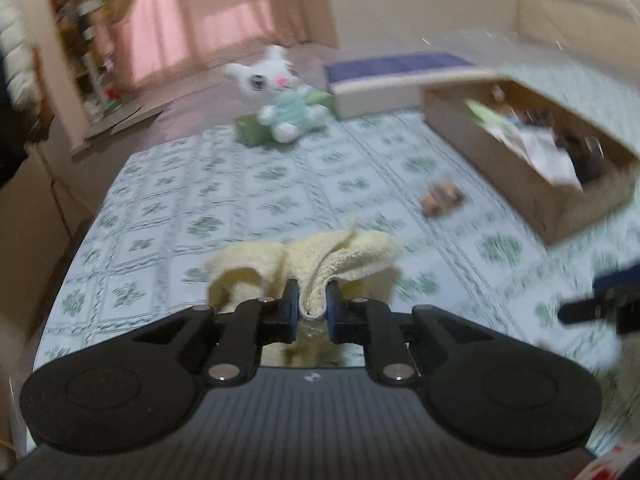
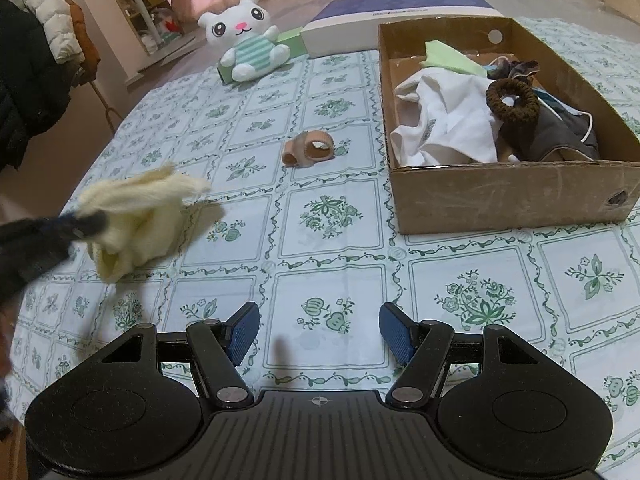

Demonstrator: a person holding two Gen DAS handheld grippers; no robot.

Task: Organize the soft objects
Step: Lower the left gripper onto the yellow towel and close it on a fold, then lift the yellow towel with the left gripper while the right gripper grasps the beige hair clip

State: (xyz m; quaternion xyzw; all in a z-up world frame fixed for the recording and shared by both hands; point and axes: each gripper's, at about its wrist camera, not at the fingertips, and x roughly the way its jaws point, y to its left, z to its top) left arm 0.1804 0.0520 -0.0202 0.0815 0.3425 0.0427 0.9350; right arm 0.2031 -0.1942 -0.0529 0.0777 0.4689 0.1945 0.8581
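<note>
My left gripper (image 1: 313,304) is shut on a pale yellow towel (image 1: 340,258) and holds it just above the table; the right wrist view shows the same towel (image 2: 136,216) hanging at the left with the left gripper (image 2: 86,224) on it. My right gripper (image 2: 319,334) is open and empty over the tablecloth. A cardboard box (image 2: 516,196) at the right holds white cloth (image 2: 444,120), a brown scrunchie (image 2: 512,100) and dark fabric. A small beige soft item (image 2: 306,148) lies mid-table. A white plush bunny (image 2: 250,36) sits at the far edge.
A green-patterned tablecloth (image 2: 320,248) covers the table. A white and blue flat box (image 2: 400,12) and a green box (image 2: 224,70) lie at the far edge. Jackets (image 2: 36,60) hang at the left beyond the table.
</note>
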